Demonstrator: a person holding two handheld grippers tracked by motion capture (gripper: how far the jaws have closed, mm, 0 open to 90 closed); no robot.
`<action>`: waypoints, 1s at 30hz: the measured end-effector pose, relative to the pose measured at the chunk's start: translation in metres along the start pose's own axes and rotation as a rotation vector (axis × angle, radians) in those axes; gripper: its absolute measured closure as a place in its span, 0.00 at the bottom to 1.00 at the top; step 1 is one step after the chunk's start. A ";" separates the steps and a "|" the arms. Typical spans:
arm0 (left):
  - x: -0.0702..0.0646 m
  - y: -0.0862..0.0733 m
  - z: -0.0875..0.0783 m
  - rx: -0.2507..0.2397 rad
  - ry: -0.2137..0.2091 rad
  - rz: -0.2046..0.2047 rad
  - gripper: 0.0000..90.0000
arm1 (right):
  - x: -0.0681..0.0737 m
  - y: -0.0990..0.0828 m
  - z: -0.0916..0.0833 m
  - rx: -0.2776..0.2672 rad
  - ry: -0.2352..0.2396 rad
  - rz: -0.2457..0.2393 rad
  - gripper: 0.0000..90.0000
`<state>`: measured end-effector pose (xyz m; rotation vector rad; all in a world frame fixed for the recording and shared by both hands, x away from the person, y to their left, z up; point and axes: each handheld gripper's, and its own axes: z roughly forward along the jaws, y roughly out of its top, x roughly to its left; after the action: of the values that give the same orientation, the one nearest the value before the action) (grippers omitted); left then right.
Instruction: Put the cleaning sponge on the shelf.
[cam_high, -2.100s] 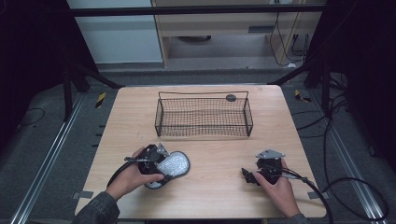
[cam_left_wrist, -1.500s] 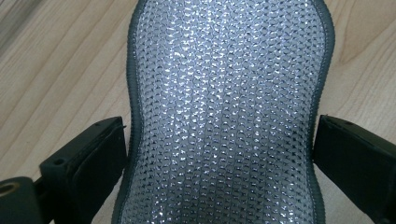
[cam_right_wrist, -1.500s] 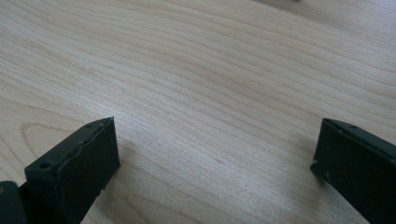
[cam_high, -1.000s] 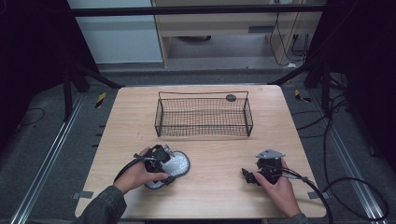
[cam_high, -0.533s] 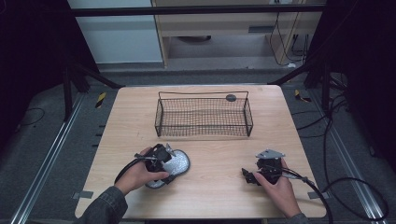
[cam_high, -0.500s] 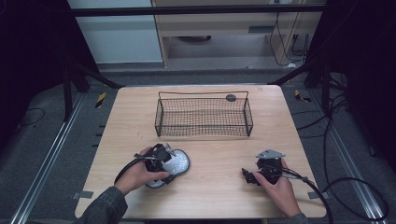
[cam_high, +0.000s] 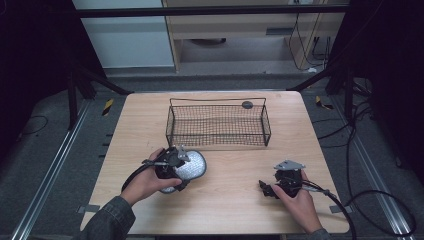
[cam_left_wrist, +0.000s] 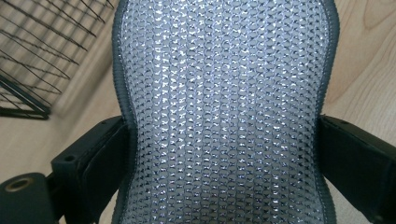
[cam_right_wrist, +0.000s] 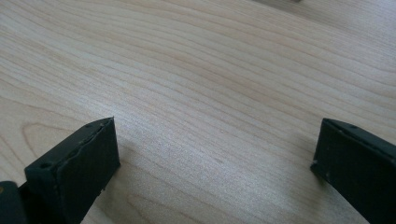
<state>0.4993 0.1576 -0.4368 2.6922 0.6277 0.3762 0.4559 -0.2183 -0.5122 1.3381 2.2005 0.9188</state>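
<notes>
While the counter (cam_high: 225, 200) is read from its left side, the left claw (cam_high: 182, 167) is met first, at about seven o'clock on the surface. It is closed on a silvery mesh pad (cam_high: 191, 165) with a dark edge, gripped across its width; in the left gripper view the pad (cam_left_wrist: 224, 112) is seen pressed between the two jaws, with wood grain below it. Whether the pad is lifted clear of the counter or resting on it cannot be told.

Just beyond, toward twelve o'clock, a black wire basket (cam_high: 218, 107) is set near the middle of the far half, and nothing can be made out inside it. A small dark round thing (cam_high: 247, 104) lies by its far rim.

At about five o'clock the right claw (cam_high: 267, 189) is held low over bare wood, its jaws spread wide with nothing between them.

The step in hand is judged to be the grasp and pick-up of the pad. For the next move, the pad would probably need to be raised above the basket's near wall, carried toward one o'clock, and released inside.
</notes>
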 end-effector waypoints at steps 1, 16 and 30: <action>0.000 0.004 -0.002 -0.008 0.006 0.008 0.06 | 0.000 0.000 0.000 0.000 0.000 0.001 0.00; 0.018 0.033 -0.026 -0.048 0.085 0.049 0.06 | 0.001 -0.001 0.000 -0.014 -0.005 0.008 0.00; 0.037 0.064 -0.041 -0.035 0.153 0.117 0.06 | 0.001 -0.001 0.000 -0.013 -0.007 0.004 0.00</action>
<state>0.5422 0.1325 -0.3679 2.6917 0.5011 0.6224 0.4550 -0.2181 -0.5135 1.3381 2.1842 0.9272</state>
